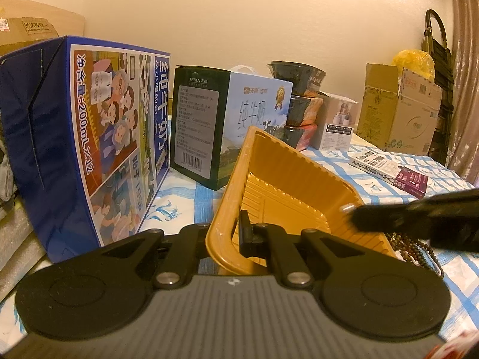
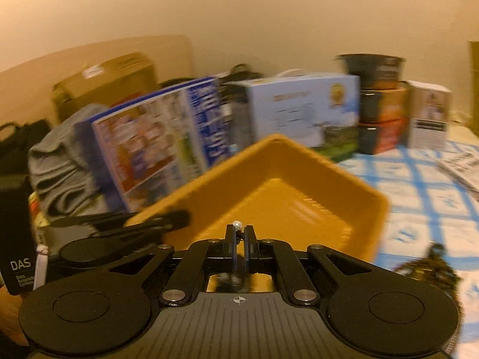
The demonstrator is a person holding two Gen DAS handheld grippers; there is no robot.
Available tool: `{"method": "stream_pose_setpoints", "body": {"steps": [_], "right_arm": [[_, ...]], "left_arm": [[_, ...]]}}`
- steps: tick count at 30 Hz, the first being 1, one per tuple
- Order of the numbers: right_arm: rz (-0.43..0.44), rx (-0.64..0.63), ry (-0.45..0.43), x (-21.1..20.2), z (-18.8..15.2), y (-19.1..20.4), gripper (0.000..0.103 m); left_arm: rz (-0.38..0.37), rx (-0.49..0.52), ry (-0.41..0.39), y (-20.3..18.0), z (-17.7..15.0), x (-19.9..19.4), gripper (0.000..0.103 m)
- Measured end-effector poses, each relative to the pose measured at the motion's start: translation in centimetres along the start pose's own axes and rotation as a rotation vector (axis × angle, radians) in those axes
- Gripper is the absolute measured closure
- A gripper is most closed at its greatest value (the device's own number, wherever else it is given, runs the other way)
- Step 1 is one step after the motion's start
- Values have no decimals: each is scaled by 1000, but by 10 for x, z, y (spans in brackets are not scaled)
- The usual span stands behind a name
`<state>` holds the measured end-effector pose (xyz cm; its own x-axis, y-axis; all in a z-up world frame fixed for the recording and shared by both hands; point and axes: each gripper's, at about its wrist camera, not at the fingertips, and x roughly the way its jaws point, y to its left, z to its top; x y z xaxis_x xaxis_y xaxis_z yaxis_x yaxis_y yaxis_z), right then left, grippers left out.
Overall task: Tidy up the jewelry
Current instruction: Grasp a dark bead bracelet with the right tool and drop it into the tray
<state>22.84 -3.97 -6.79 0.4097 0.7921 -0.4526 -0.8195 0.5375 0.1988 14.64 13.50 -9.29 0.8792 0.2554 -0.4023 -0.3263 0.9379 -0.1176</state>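
Left wrist view: left gripper (image 1: 232, 233) clenched on near rim of ridged mustard-yellow plastic tray (image 1: 287, 179), tray tilted up off blue-and-white checked tablecloth (image 1: 419, 179). Right of tray, blurred right gripper (image 1: 359, 214) with small white pearl bead (image 1: 345, 208) at its tip, just over tray's right wall. String of dark brown beads (image 1: 416, 248) on cloth right of tray. Blue milk carton box (image 1: 89, 137) left of tray, pale blue milk box (image 1: 227, 125) behind.

Right wrist view: right gripper (image 2: 239, 233) pinched on pearl piece (image 2: 237, 225), poised above tray (image 2: 299, 185) interior; jaws nearly together, holding dark stem beneath pearl.
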Motion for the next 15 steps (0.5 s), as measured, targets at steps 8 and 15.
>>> {"method": "stream_pose_setpoints", "body": {"steps": [8,15], "right_arm": [[66,-28,67,35,-18,17,98],[63,14,44,12,-24,7,61]], "left_arm": [[-4,-10,3,3,-1,0,97],[0,-11,3,3,-1,0,97]]}}
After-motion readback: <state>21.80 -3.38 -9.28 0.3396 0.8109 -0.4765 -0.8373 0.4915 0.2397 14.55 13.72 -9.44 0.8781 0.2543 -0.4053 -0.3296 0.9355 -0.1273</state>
